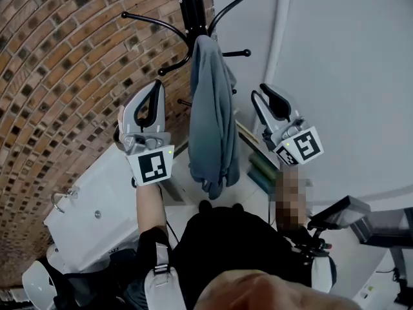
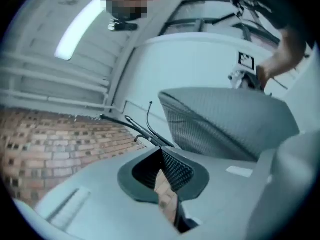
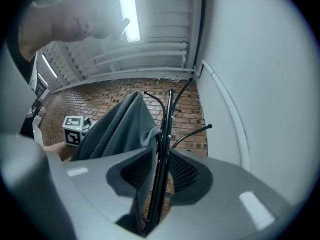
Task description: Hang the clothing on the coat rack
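While clothing (image 1: 210,128) hangs, apparently hooked, on the coat rack (image 1: 193,5), left hand-held gripper (image 1: 155,92) is closed, right one (image 1: 261,94) parted.

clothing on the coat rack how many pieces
1: a grey garment hangs from a hook high on the black coat rack, down along its pole. Its folds could hide another.

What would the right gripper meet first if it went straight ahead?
Probably the coat rack pole, lined up between the right gripper's open jaws; the grey garment hangs just left of it. Depth is unclear.
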Action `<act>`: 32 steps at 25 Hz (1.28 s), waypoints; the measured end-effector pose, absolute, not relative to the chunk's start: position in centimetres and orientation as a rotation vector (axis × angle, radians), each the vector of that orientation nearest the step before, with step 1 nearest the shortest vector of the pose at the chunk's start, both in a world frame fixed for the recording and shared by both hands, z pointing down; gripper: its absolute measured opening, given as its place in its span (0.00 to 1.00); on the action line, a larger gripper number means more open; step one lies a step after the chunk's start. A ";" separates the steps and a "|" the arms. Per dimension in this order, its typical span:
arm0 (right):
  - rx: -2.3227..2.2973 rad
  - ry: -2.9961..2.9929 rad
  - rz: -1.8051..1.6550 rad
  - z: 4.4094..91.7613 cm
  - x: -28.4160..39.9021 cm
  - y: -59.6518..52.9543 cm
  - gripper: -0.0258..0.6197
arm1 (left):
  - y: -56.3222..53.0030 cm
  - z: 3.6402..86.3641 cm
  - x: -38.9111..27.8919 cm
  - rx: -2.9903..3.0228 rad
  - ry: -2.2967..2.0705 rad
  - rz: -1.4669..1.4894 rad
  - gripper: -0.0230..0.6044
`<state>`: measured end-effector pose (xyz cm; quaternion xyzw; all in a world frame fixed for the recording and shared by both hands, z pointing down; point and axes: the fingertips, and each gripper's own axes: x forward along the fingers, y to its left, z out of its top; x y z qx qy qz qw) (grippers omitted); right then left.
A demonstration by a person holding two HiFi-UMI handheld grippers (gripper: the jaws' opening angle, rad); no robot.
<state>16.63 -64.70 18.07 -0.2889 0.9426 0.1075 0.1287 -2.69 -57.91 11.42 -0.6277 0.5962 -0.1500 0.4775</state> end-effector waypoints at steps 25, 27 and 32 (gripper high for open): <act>-1.115 2.748 0.340 22.4 14.8 -37.5 0.19 | -24.2 23.9 -8.7 -2.413 1.093 0.823 0.04; -1.185 2.761 0.383 22.9 14.3 -33.7 0.16 | -23.2 25.1 -8.9 -2.450 1.036 0.868 0.04; -1.381 2.760 0.469 22.5 16.4 -26.5 0.14 | -20.9 25.5 -5.4 -2.565 0.946 0.807 0.04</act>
